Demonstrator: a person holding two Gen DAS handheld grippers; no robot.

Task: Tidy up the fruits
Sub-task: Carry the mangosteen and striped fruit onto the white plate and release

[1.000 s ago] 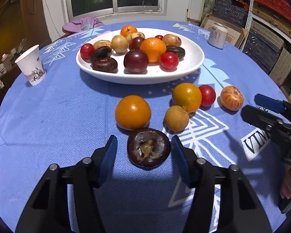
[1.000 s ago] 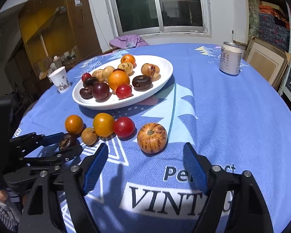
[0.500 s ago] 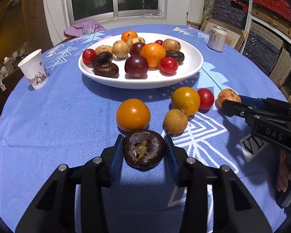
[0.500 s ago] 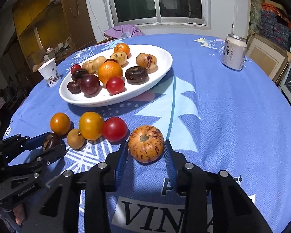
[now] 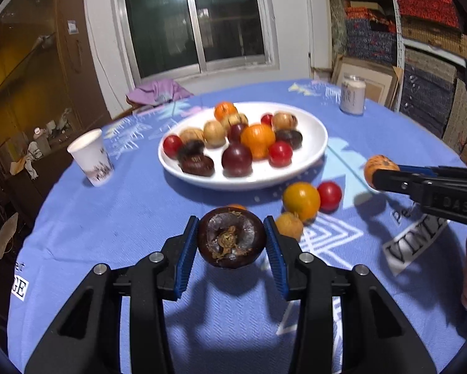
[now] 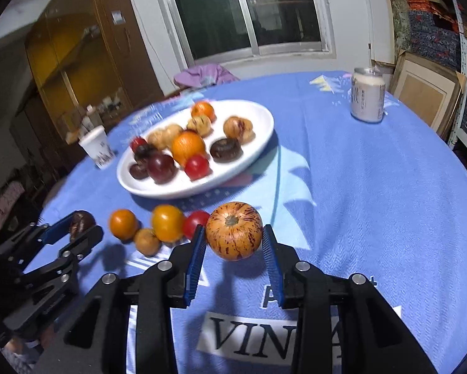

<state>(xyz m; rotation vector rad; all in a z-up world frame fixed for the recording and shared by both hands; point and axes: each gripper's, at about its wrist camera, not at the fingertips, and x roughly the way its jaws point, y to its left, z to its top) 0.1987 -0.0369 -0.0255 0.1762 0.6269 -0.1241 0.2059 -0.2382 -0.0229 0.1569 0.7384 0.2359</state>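
My left gripper (image 5: 232,243) is shut on a dark mangosteen (image 5: 232,238) and holds it above the blue tablecloth; the pair also shows in the right wrist view (image 6: 80,222). My right gripper (image 6: 233,240) is shut on an orange fruit streaked with red (image 6: 233,230), lifted off the cloth; it also shows in the left wrist view (image 5: 378,168). A white plate (image 5: 314,149) (image 6: 261,124) with several fruits stands behind. Loose on the cloth lie a yellow-orange fruit (image 5: 300,201), a red tomato (image 5: 329,195), a small tan fruit (image 5: 289,226) and an orange (image 6: 122,222).
A paper cup (image 5: 91,157) stands at the left of the plate. A white can (image 6: 367,98) stands at the back right. A purple cloth (image 5: 157,88) lies at the far table edge. Shelves and boxes rise on the right.
Both grippers closed on their fruits and lifted them off the cloth. The mangosteen now hides most of the orange behind it in the left wrist view.
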